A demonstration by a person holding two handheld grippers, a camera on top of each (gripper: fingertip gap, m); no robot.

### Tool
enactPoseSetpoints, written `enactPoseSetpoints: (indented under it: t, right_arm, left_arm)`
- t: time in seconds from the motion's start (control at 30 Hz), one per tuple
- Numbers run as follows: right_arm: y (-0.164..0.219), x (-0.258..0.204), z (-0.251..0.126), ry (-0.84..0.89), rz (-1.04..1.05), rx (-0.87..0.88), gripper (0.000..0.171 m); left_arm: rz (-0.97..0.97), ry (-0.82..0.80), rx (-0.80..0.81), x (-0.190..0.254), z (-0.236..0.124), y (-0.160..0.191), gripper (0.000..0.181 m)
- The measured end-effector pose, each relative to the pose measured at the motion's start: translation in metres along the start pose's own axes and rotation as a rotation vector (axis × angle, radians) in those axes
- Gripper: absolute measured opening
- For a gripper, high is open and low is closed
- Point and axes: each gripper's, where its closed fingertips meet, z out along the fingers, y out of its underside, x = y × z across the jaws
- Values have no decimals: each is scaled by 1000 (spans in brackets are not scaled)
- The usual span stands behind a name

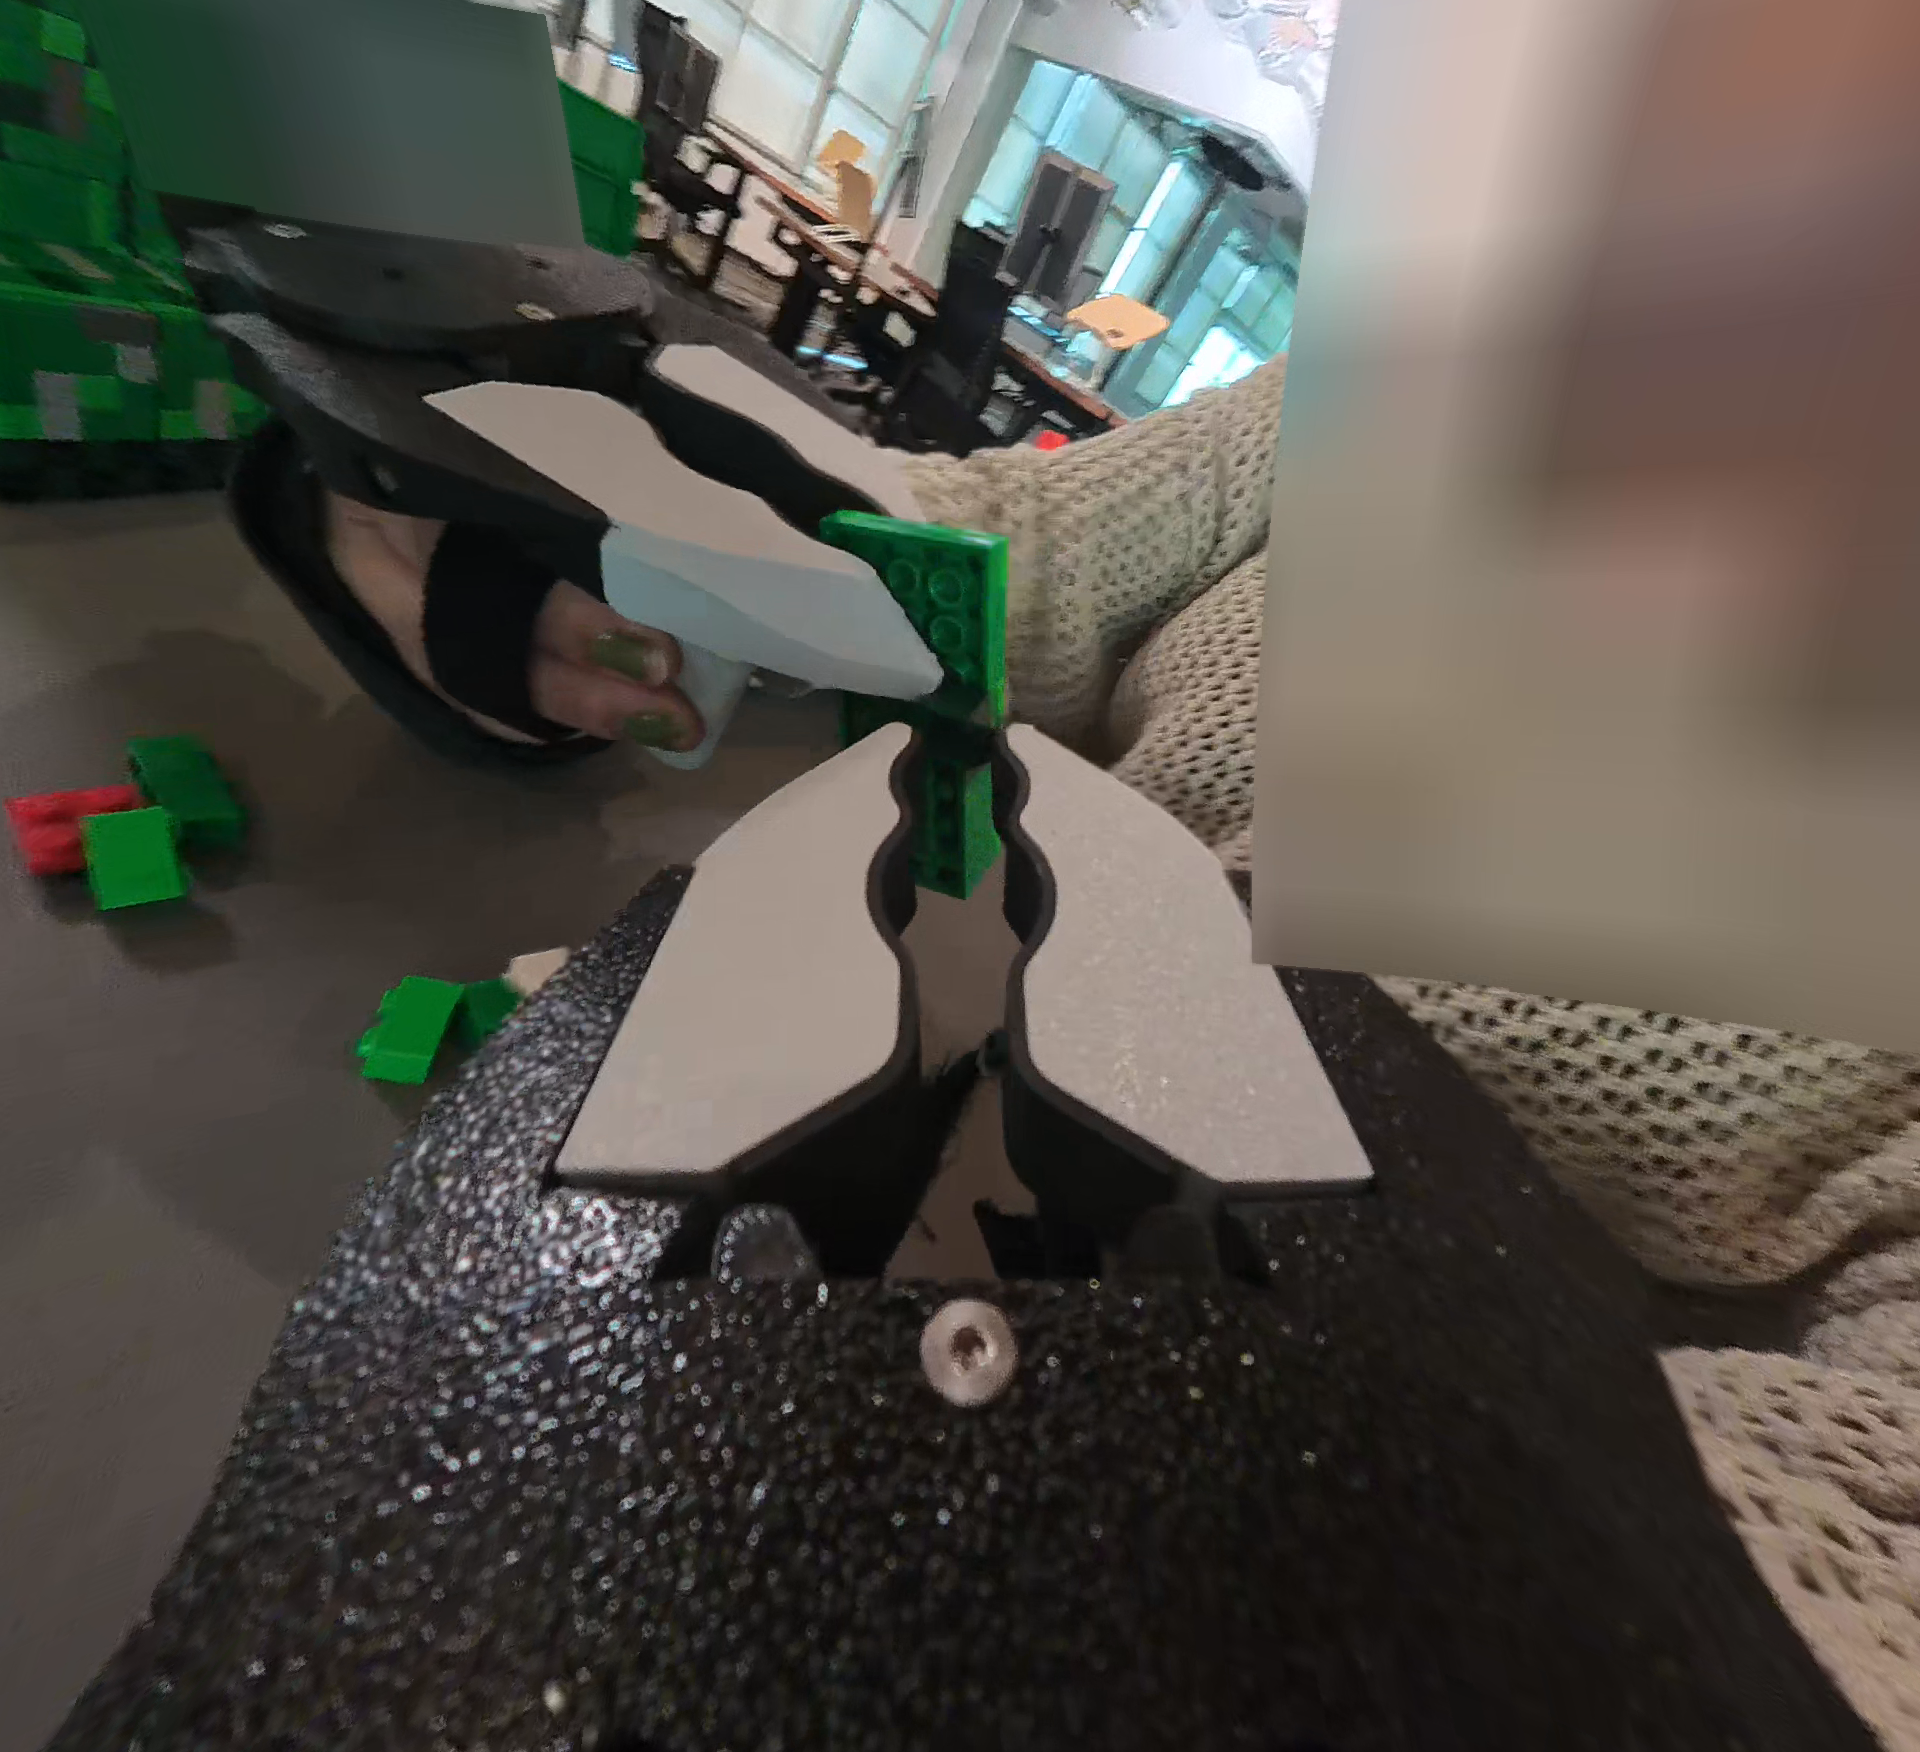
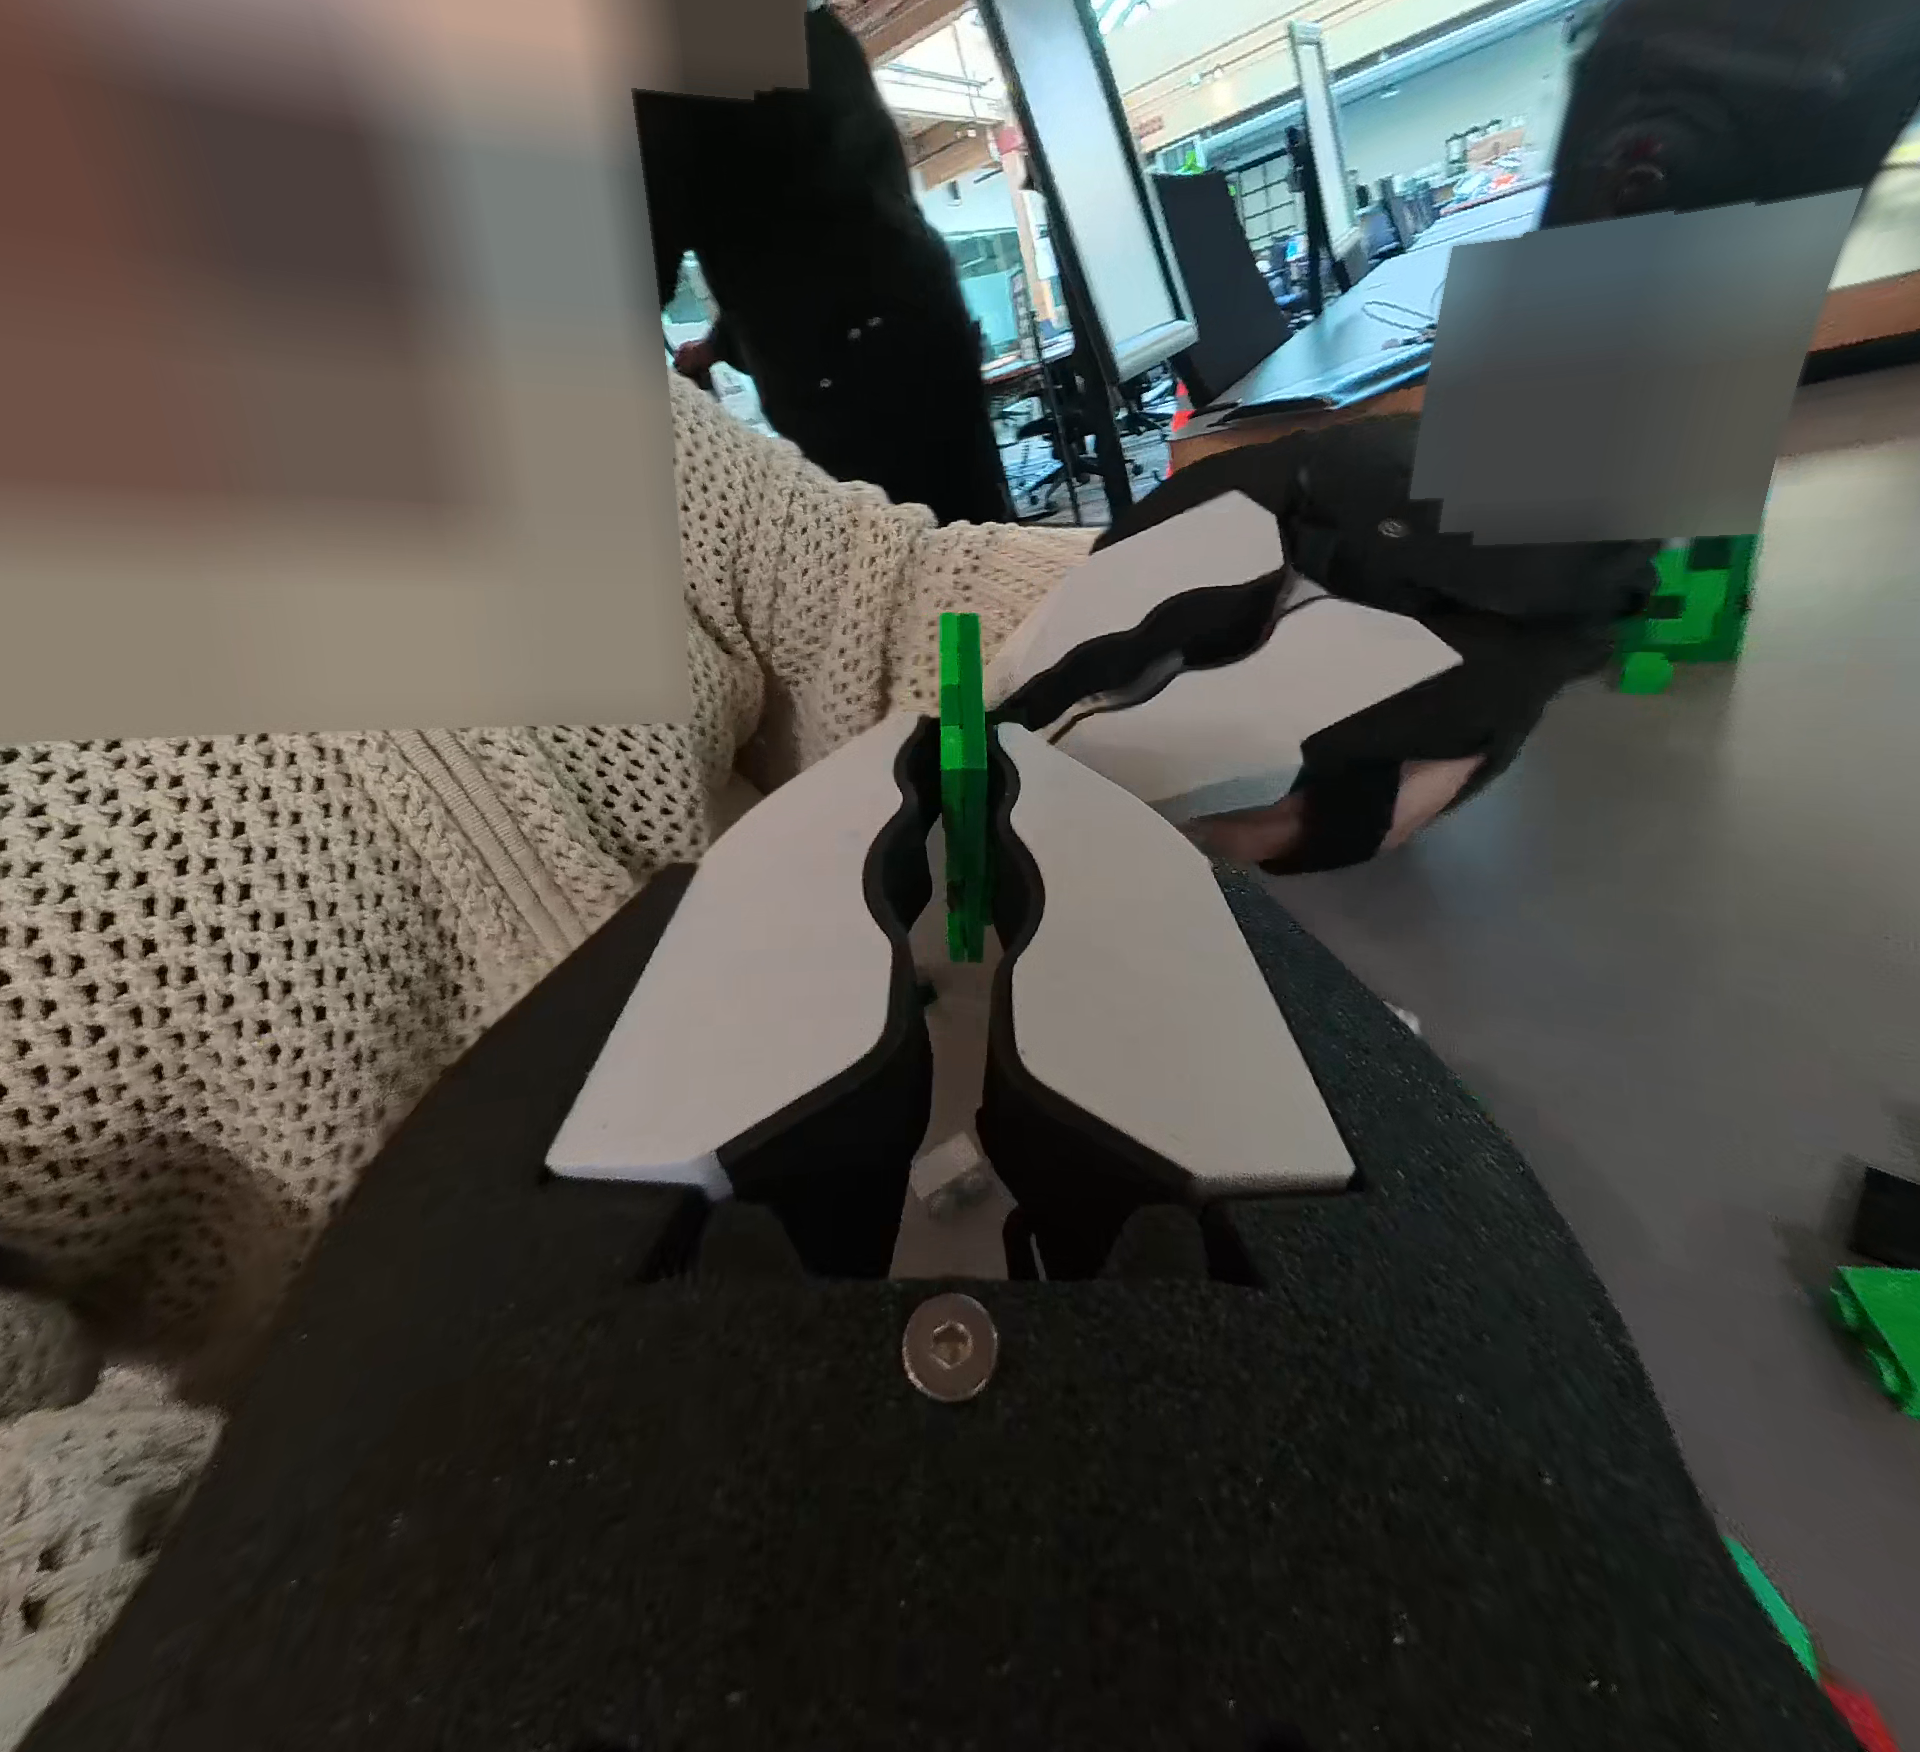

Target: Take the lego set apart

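A thin stack of green lego plates is held in the air between both grippers, above the grey table. In the left wrist view, my left gripper is shut on the stack's lower end. My right gripper comes in from the left and is shut on the upper plate. In the right wrist view the stack shows edge-on and upright in my right gripper. My left gripper reaches it from the right. How the plates join is hidden by the fingers.
Loose green and red bricks and more green bricks lie on the grey table. A large green lego build stands at the far left and also shows in the right wrist view. A person's cream knit sleeve is close behind. Only a small space, under 4 cm, lies between the two pairs of fingers.
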Motion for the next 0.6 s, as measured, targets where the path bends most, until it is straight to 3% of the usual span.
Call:
enactPoseSetpoints:
  t: [0.23, 0.33, 0.47, 0.6]
  right_arm:
    - [-1, 24, -13, 203, -77, -15, 6]
    - [-4, 29, -17, 246, -89, -1, 6]
    - [-4, 37, -23, 319, -102, -10, 6]
    - [-1, 54, -31, 464, -120, -60, 5]
  left_arm:
    - [102, -386, -72, -33, -31, -3, 7]
    - [60, -574, -217, -53, -52, 16, 7]
    - [32, -673, -344, -61, -65, 35, 7]
    - [33, -713, -370, -67, -68, 40, 8]
